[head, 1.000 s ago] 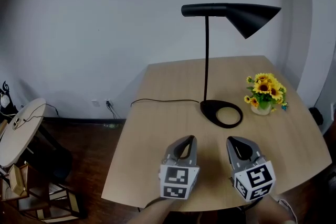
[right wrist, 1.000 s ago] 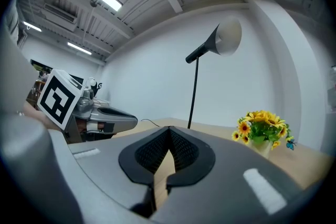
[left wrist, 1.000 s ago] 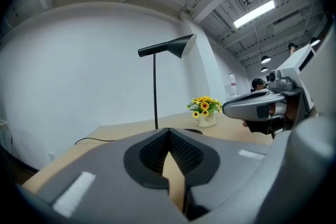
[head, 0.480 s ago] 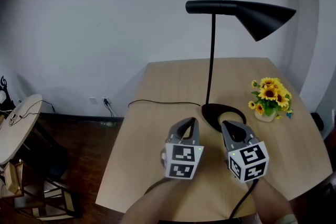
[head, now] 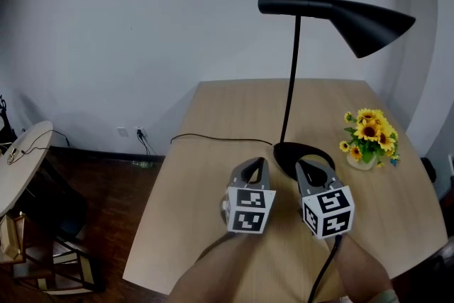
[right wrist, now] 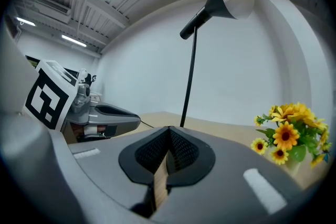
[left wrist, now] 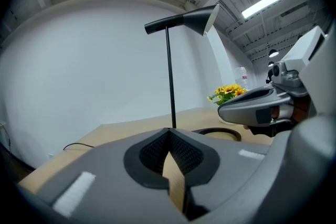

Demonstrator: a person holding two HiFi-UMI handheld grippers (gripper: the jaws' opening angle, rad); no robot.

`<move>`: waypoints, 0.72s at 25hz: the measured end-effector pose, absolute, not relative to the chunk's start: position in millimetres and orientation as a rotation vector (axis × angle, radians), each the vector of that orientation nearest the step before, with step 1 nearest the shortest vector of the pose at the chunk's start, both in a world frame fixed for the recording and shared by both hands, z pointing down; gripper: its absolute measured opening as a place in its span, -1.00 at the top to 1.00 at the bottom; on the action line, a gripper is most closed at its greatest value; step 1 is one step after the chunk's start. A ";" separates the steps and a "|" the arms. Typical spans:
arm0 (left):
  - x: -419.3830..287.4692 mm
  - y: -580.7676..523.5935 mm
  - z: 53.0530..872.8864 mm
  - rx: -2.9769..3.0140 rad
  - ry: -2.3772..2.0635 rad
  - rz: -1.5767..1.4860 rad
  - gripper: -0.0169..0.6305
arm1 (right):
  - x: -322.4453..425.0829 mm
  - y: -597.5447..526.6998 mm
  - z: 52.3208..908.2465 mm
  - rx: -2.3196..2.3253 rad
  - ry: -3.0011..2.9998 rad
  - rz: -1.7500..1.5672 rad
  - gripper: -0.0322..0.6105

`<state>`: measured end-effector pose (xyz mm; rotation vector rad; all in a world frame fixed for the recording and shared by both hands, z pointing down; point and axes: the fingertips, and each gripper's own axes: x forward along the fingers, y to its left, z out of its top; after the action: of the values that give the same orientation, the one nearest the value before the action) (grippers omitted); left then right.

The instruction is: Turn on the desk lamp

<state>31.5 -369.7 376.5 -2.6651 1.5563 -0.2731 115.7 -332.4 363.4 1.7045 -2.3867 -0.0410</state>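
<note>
Left gripper [head: 259,161] and right gripper [head: 303,162] hover side by side, jaws pressed together, holding nothing.
Black desk lamp [head: 292,81] stands on the wood table [head: 206,152] just past the 2 grippers, its round base [head: 284,152] near their tips, yellow flowers [head: 369,133] beside it.

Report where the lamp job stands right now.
Done: nothing visible; the desk lamp shows no glow at its shade. In hand: left gripper and right gripper hover shut and empty over the table, near the lamp base. Left: reach the lamp, find its switch, which I cannot make out, and press it.
</note>
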 end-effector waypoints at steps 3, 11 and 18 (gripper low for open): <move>32.3 -377.5 384.7 -2.694 1.570 -0.284 0.96 | 118.5 -340.2 369.2 1.712 -2.370 -0.041 0.90; 36.1 -398.3 395.2 -2.740 1.594 -0.324 0.96 | 122.1 -360.2 386.0 1.717 -2.332 -0.029 0.90; 39.0 -407.5 394.9 -2.771 1.594 -0.288 0.96 | 128.6 -378.6 395.6 1.730 -2.308 0.058 0.90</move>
<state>39.0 -407.5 394.9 -2.7713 1.5940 -0.2882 128.6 -378.6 395.6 1.7300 -2.3076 0.0577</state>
